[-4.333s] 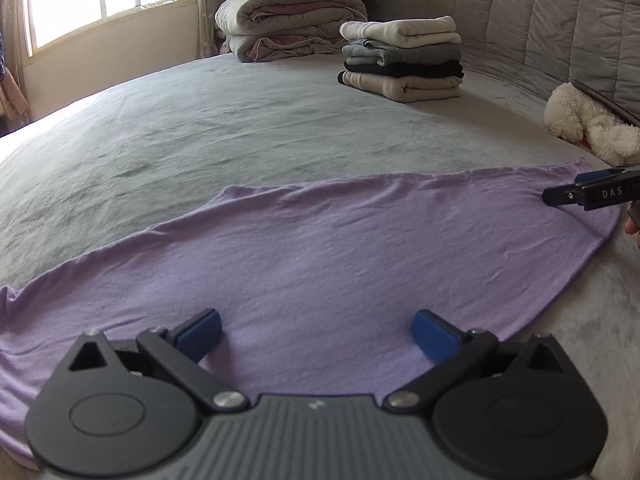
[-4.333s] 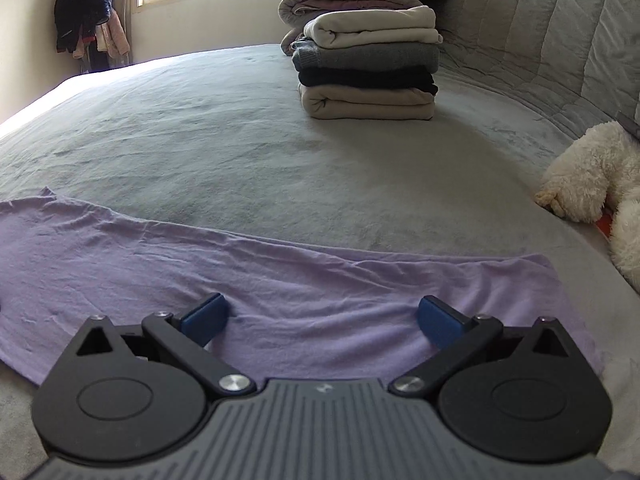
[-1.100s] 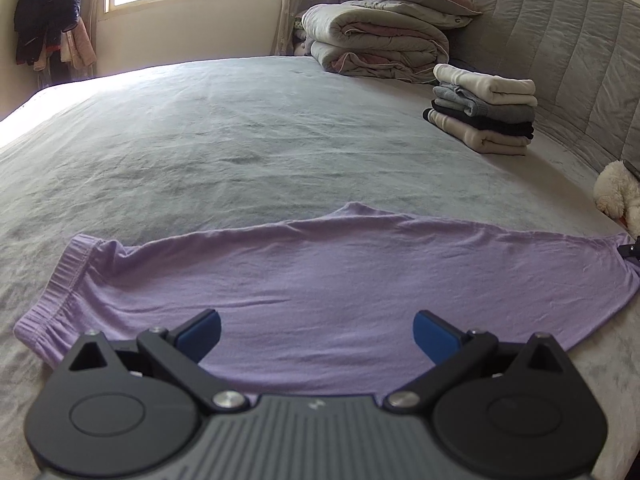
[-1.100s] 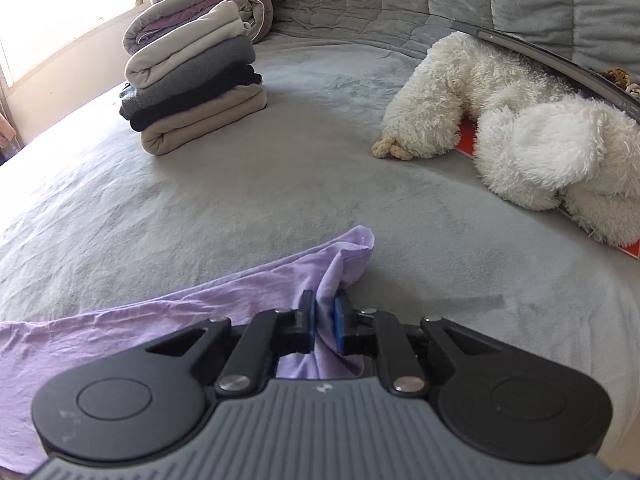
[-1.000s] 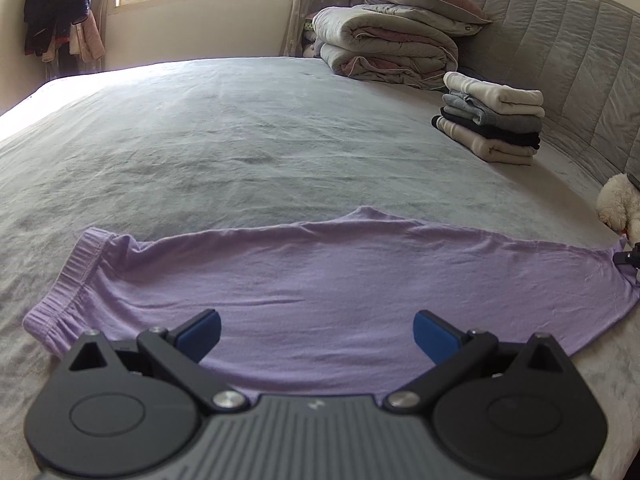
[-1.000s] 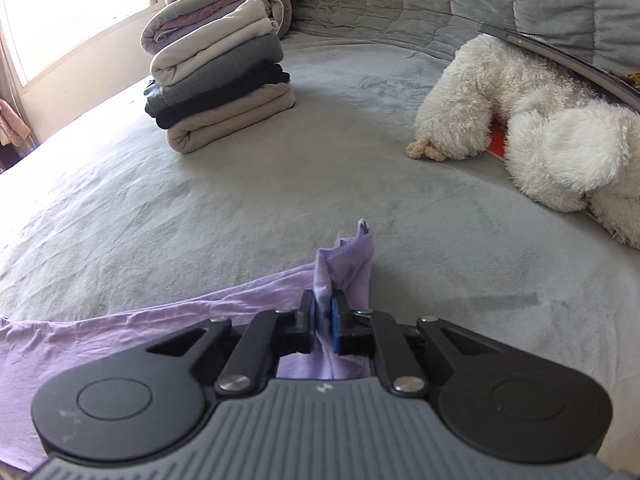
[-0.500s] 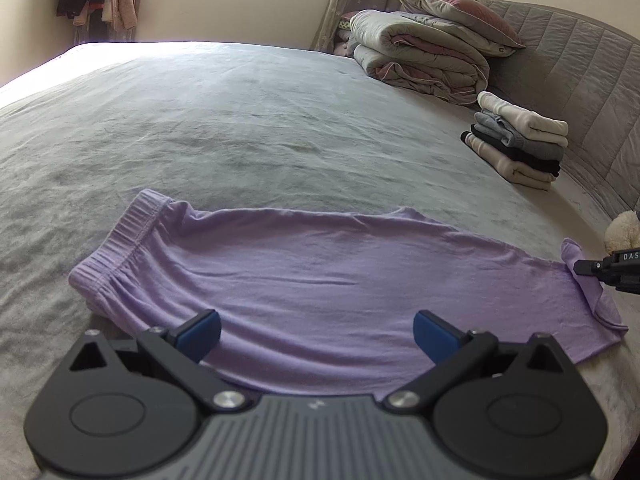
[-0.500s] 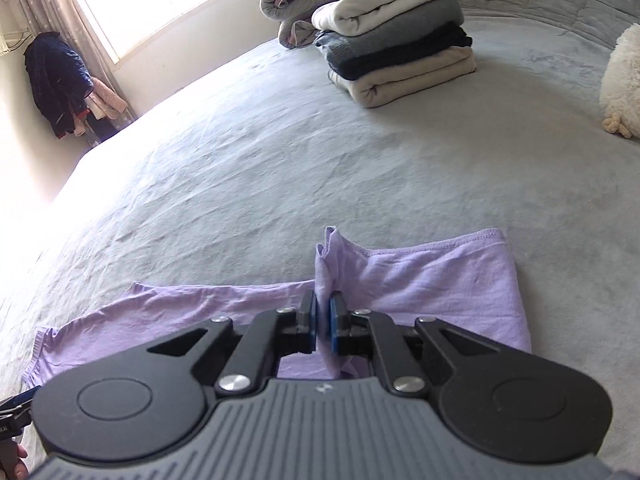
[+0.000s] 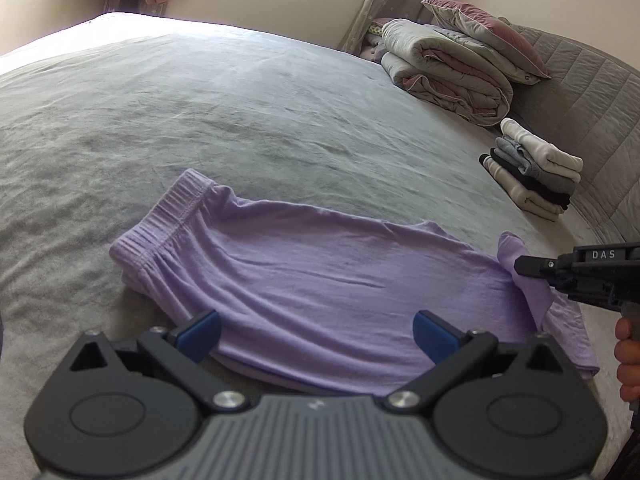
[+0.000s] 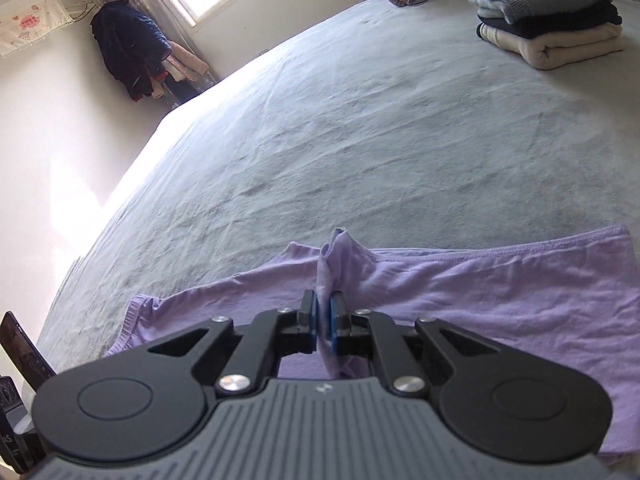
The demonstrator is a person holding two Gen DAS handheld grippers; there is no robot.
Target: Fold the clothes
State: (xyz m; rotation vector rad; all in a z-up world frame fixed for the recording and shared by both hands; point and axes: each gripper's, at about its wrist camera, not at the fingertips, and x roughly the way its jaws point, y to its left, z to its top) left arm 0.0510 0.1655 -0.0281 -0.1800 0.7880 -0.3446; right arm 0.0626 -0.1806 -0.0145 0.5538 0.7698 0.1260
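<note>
The pants (image 9: pixel 320 280) are light purple. The bed cover (image 9: pixel 240 112) is grey. The pile of clothes (image 10: pixel 548 12) goes white, grey, black, cream. The left gripper (image 9: pixel 316 334) is black with blue pads (image 9: pixel 198 330).
</note>
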